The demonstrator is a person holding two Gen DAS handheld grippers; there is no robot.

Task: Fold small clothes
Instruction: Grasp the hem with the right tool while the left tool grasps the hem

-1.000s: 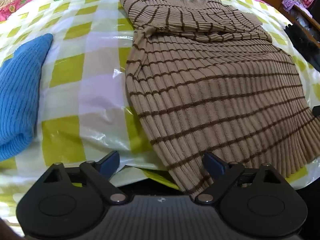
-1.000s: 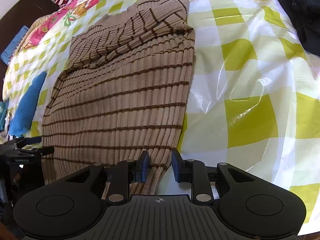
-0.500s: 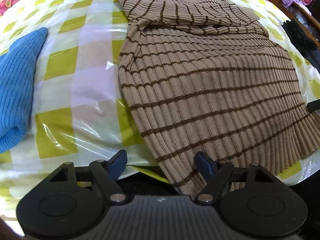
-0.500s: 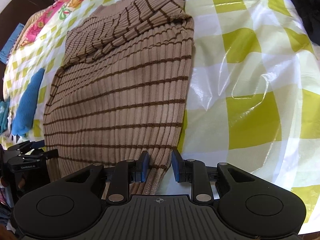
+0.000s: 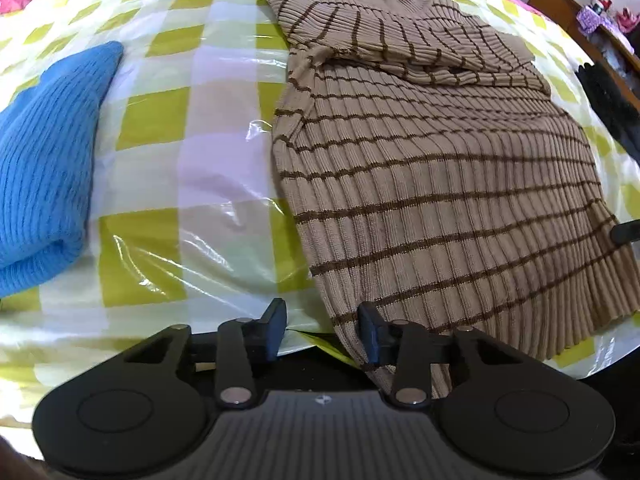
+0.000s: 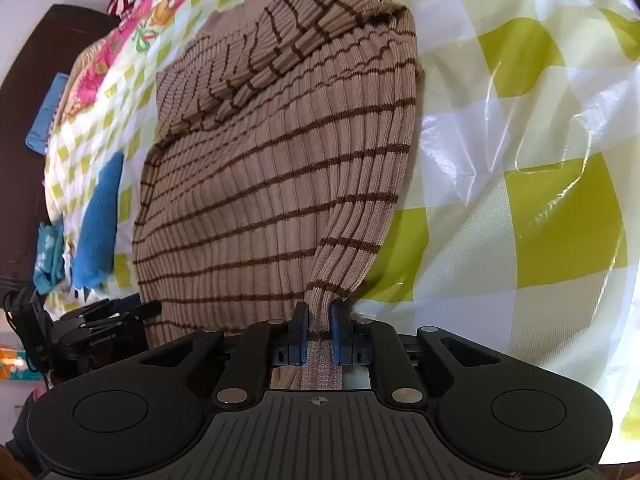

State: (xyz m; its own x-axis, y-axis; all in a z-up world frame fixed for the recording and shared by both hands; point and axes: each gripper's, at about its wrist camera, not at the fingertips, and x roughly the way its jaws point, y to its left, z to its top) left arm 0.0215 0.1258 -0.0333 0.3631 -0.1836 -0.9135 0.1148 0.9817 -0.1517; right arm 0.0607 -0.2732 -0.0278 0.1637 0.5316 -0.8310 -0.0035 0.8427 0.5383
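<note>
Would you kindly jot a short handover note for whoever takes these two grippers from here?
Right gripper: jaws just closed, shut on the near right hem corner of the striped tan sweater.
Left gripper: jaws just closing but still apart, the left hem corner beside its right finger, not pinched.
Sweater lies flat on the checked plastic cover, sleeves folded across the chest. Blue knit lies to its left.
Left: grip the left corner, fold the hem up.

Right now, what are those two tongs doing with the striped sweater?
Right tongs shut on striped sweater hem corner, just closed. Left tongs closing at other corner, pads not yet pressing. Blue knit lies apart, nothing in the way.
</note>
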